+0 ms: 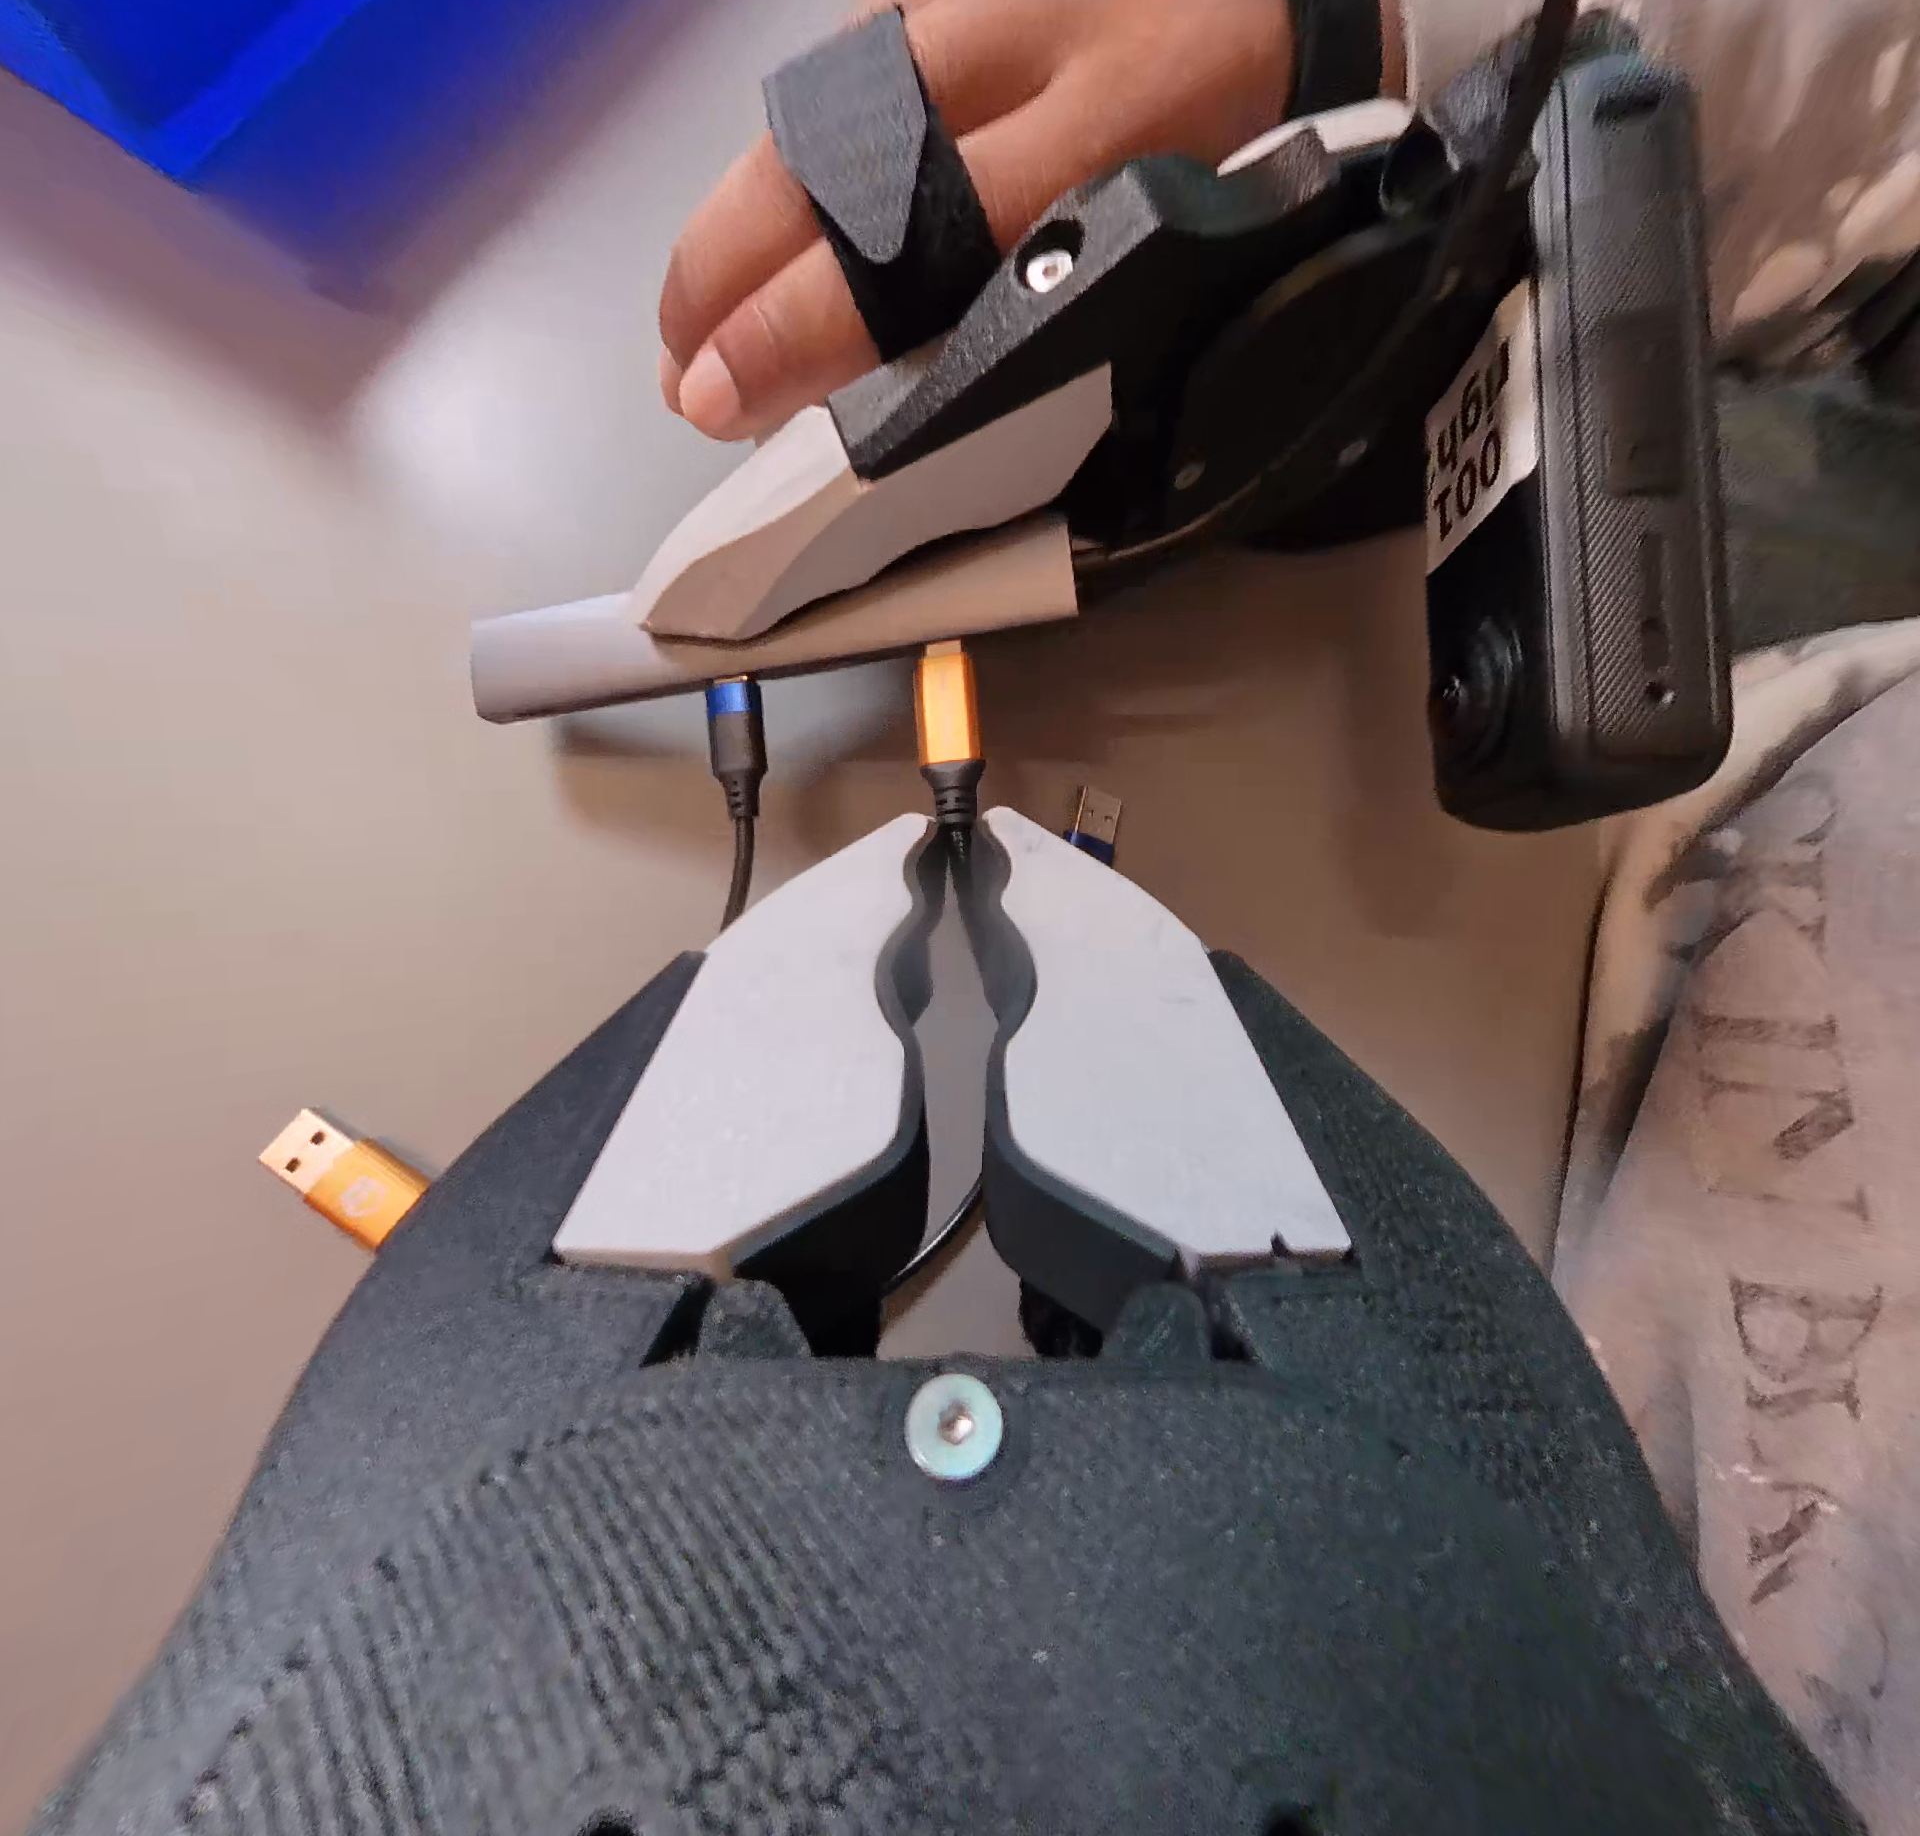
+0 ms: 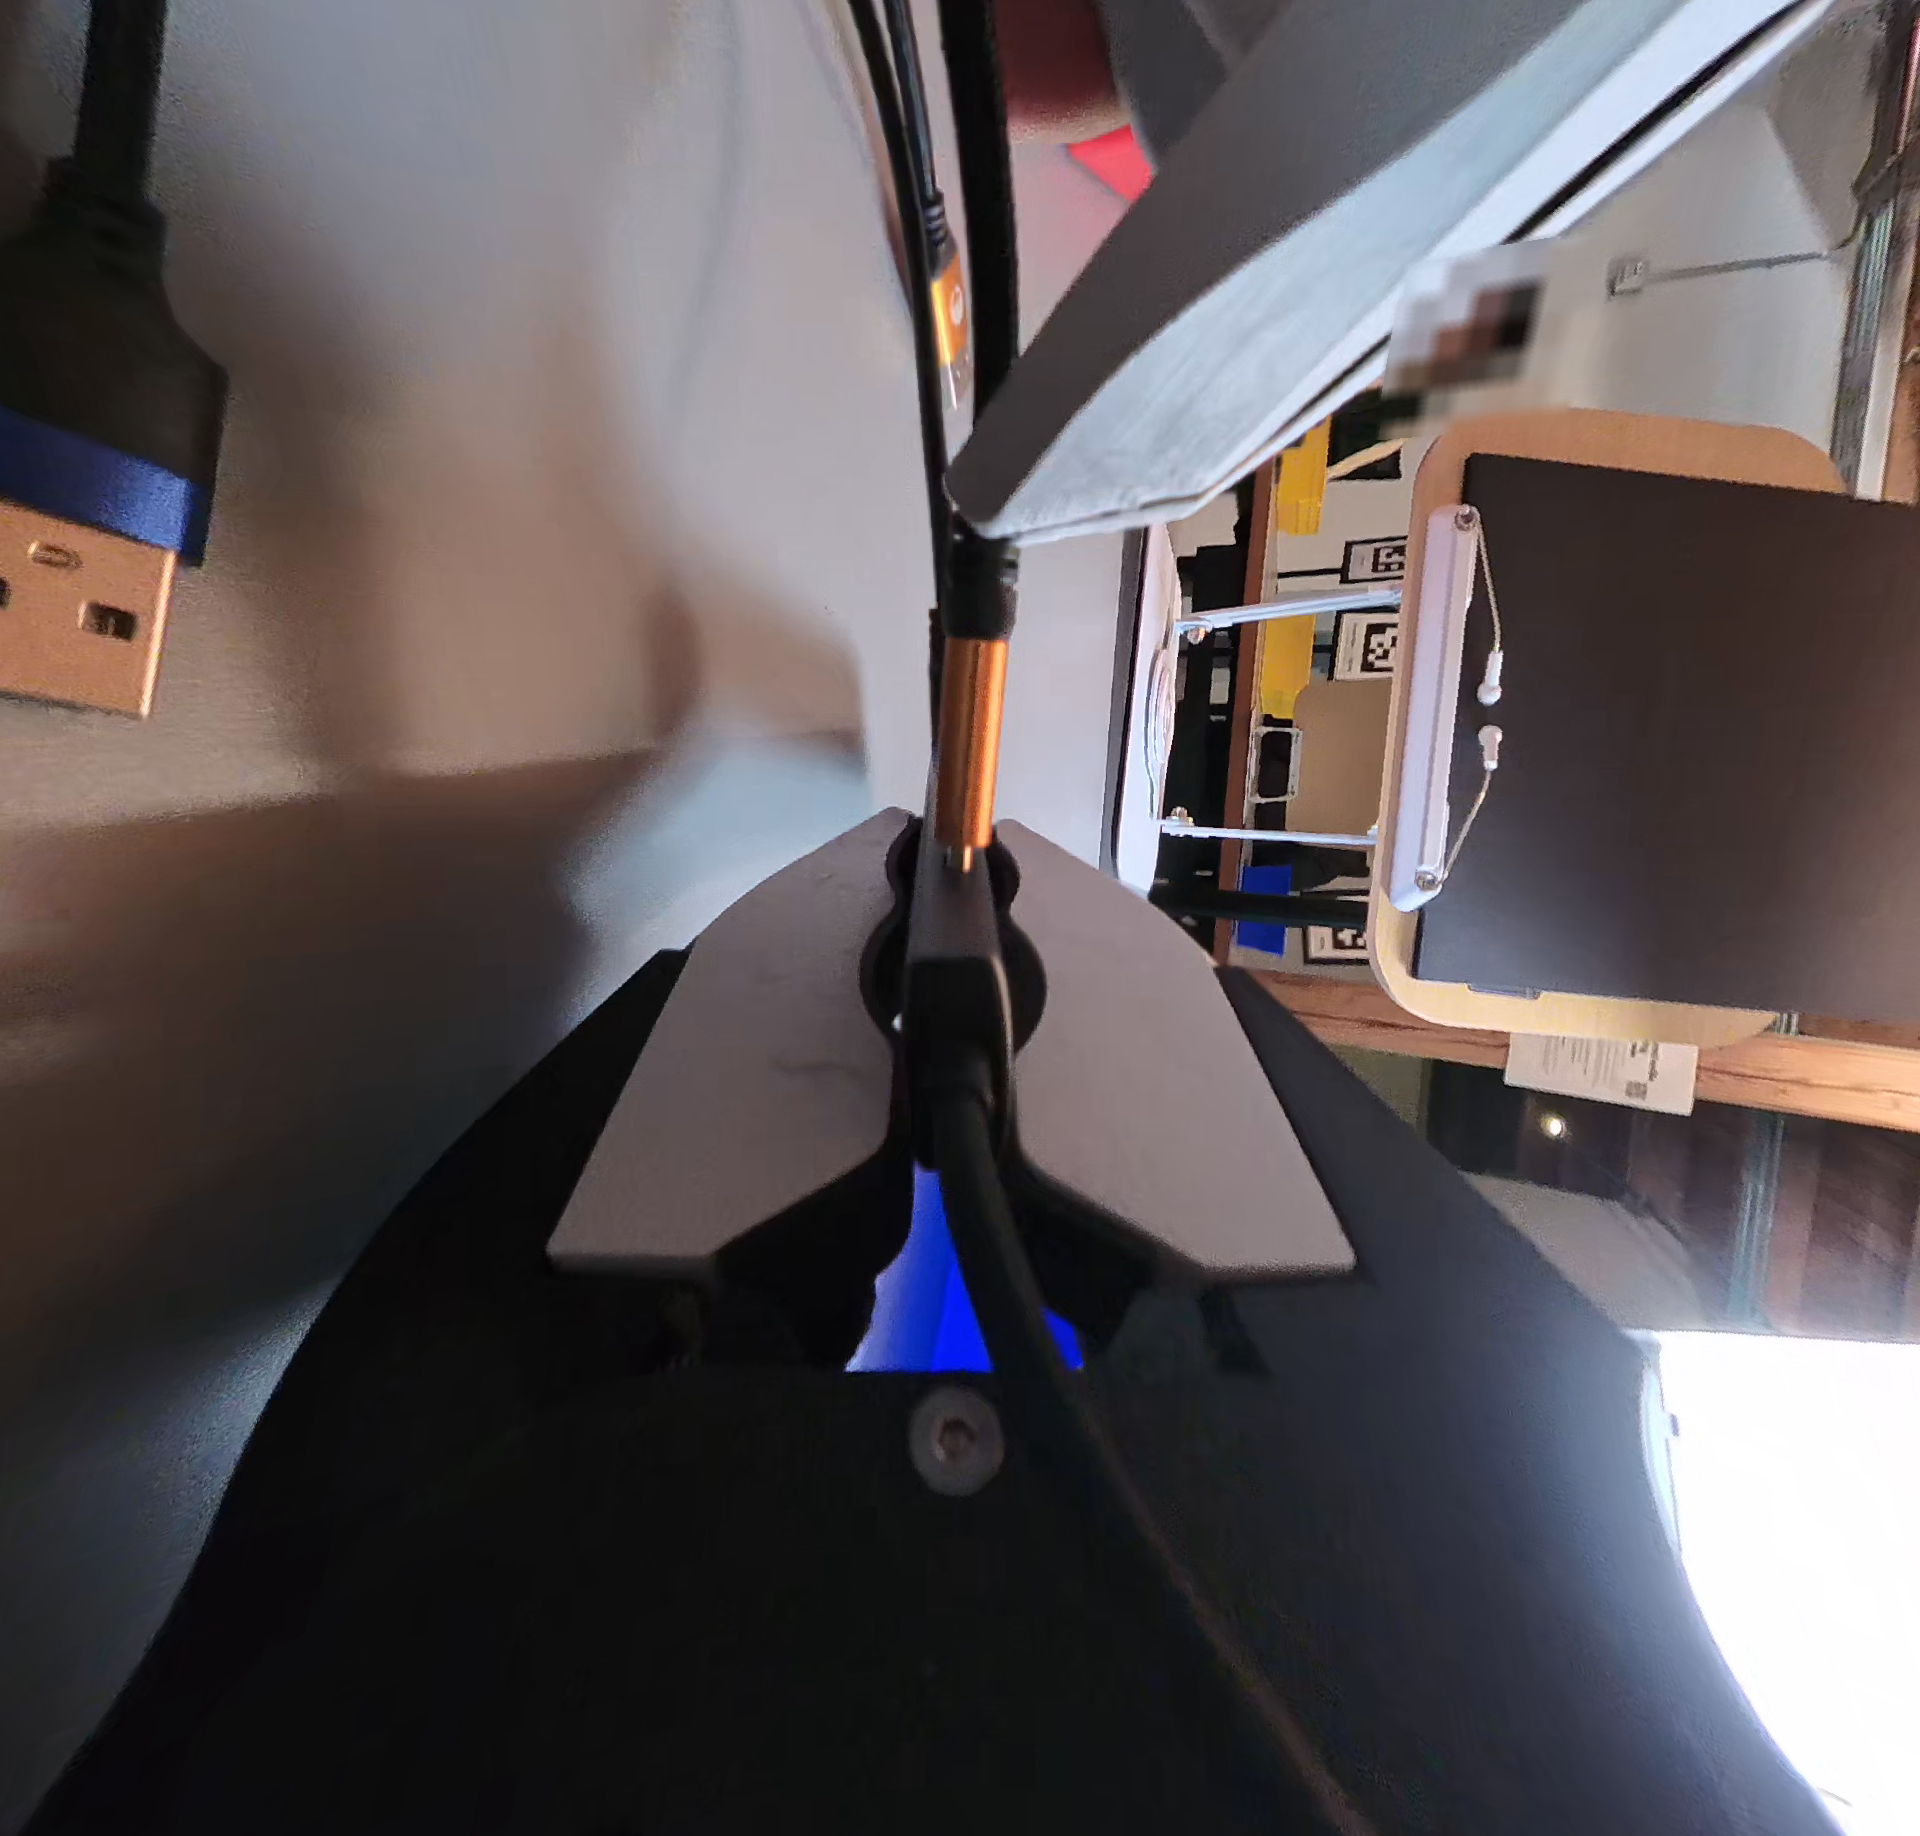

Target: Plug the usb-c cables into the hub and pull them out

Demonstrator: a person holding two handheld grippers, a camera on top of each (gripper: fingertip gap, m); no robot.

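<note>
A plain tan surface (image 1: 208, 747) carries the work, with a blue bin at its far left corner. The grey hub (image 1: 644, 659) is held above it, clamped in the right gripper (image 1: 727, 581), whose jaws are closed flat on the hub body. Two usb-c cables sit in its near edge: the blue-collared plug (image 1: 730, 711) and the orange plug (image 1: 945, 706). The left gripper (image 1: 954, 830) is pinched narrow on the orange cable just behind its strain relief. This looks like the seating or pulling step for the orange cable; the next move likely needs a straight pull along the plug's axis while the hub is held steady. Both cables' loose USB-A ends, orange (image 1: 338, 1178) and blue (image 1: 1096, 820), are free nearby.
</note>
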